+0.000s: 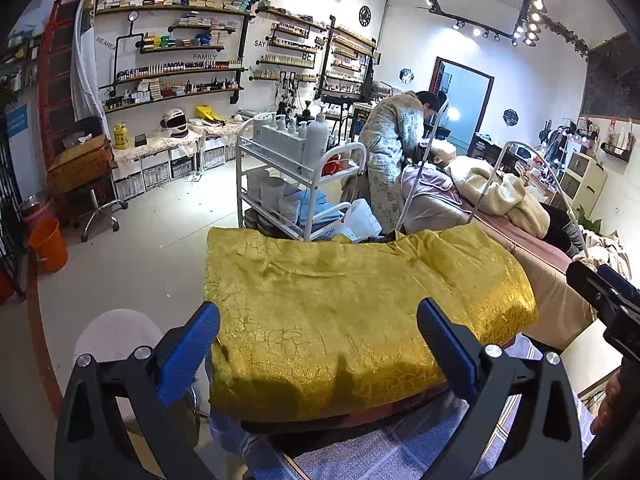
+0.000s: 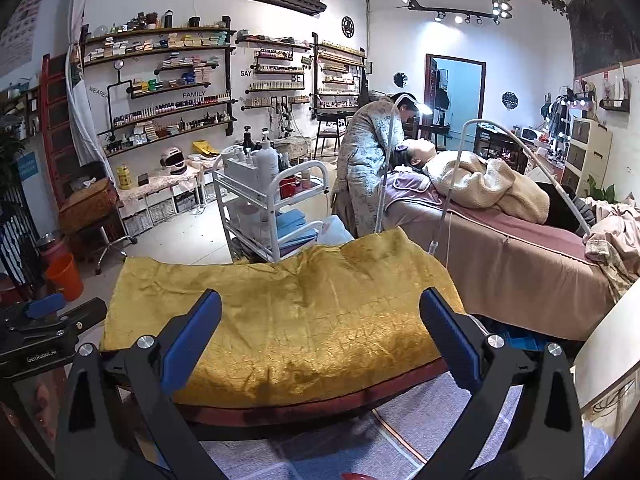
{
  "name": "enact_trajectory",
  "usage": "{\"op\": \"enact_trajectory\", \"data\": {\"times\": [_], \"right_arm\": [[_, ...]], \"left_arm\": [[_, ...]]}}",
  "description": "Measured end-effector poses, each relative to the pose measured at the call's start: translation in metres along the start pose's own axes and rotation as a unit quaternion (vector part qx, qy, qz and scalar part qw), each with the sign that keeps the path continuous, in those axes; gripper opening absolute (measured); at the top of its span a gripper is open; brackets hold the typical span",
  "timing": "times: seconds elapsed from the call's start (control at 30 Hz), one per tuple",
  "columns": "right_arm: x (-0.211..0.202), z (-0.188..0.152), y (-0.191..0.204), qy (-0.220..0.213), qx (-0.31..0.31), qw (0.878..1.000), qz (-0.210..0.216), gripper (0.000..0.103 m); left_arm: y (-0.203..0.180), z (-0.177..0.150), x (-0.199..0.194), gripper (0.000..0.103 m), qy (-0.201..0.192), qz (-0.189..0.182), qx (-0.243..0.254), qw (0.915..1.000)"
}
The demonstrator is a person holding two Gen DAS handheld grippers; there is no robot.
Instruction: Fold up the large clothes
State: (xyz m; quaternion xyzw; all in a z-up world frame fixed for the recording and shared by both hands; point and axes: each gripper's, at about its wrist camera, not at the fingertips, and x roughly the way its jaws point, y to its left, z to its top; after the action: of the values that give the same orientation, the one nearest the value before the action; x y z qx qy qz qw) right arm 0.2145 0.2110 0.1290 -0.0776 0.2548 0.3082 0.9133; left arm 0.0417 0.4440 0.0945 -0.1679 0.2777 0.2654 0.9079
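Note:
A gold, crinkle-patterned garment (image 1: 340,304) lies folded into a broad rectangle on a dark red table (image 1: 348,416). In the right wrist view the same gold garment (image 2: 288,312) spreads across the table (image 2: 304,408), with a raised corner at its far right. My left gripper (image 1: 319,308) hovers in front of the garment's near edge, open, with nothing between its blue pads (image 1: 188,356). My right gripper (image 2: 322,296) is also open and empty, back from the near edge. Each gripper shows in the other's view: the right gripper (image 1: 604,292) at the right, the left gripper (image 2: 48,316) at the left.
A white trolley (image 1: 296,184) with bottles stands just behind the table. To the right is a treatment bed (image 2: 516,264) with one person lying on it and another standing at its head. An orange bucket (image 1: 50,244) and a stool (image 1: 96,208) stand at the left. Striped blue cloth (image 2: 360,444) lies below the table.

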Motion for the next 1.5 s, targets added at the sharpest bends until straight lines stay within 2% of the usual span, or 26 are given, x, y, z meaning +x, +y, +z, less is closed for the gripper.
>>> {"op": "enact_trajectory", "data": {"times": [0.1, 0.27, 0.37, 0.47, 0.7, 0.77, 0.9, 1.03, 1.13, 1.2, 1.33, 1.5], "right_arm": [[-0.006, 0.003, 0.006, -0.008, 0.005, 1.000, -0.006, 0.097], [-0.012, 0.007, 0.007, -0.004, 0.007, 1.000, -0.005, 0.097], [-0.015, 0.007, 0.004, 0.006, 0.001, 1.000, -0.008, 0.097], [-0.019, 0.002, 0.005, 0.010, -0.007, 1.000, -0.012, 0.097], [-0.017, -0.005, 0.008, 0.030, -0.014, 0.999, -0.015, 0.097], [-0.017, -0.007, 0.005, 0.029, -0.007, 0.999, -0.014, 0.097], [-0.013, -0.008, -0.001, 0.032, 0.003, 0.999, -0.009, 0.097], [0.001, -0.010, -0.006, 0.071, 0.005, 0.997, 0.014, 0.097], [0.013, -0.010, -0.005, 0.114, -0.017, 0.993, 0.023, 0.097], [0.021, -0.010, -0.005, 0.137, -0.029, 0.990, 0.012, 0.097], [0.036, -0.006, -0.007, 0.182, -0.026, 0.983, -0.002, 0.097], [0.048, 0.010, -0.012, 0.190, 0.001, 0.982, 0.016, 0.097]], "left_arm": [[0.000, 0.009, -0.002, 0.097, -0.002, 0.019, 0.003, 0.9998], [-0.001, 0.013, -0.006, 0.097, 0.010, -0.009, -0.039, 0.9991], [-0.007, 0.013, -0.006, 0.097, 0.023, 0.017, -0.038, 0.9989], [-0.013, 0.009, -0.013, 0.097, 0.008, 0.052, -0.014, 0.9985], [-0.032, -0.001, -0.024, 0.097, 0.023, 0.071, -0.001, 0.9972], [-0.033, -0.003, -0.026, 0.097, 0.022, 0.070, -0.006, 0.9973], [-0.036, -0.004, -0.018, 0.097, 0.046, 0.054, -0.028, 0.9971], [-0.037, -0.004, -0.010, 0.097, 0.069, 0.035, -0.043, 0.9961], [-0.046, -0.001, -0.004, 0.097, 0.085, 0.056, -0.021, 0.9946], [-0.054, 0.001, 0.001, 0.097, 0.110, 0.068, -0.004, 0.9916], [-0.067, 0.007, 0.008, 0.097, 0.153, 0.059, -0.004, 0.9865], [-0.081, 0.012, 0.017, 0.097, 0.186, 0.069, -0.002, 0.9800]]}}
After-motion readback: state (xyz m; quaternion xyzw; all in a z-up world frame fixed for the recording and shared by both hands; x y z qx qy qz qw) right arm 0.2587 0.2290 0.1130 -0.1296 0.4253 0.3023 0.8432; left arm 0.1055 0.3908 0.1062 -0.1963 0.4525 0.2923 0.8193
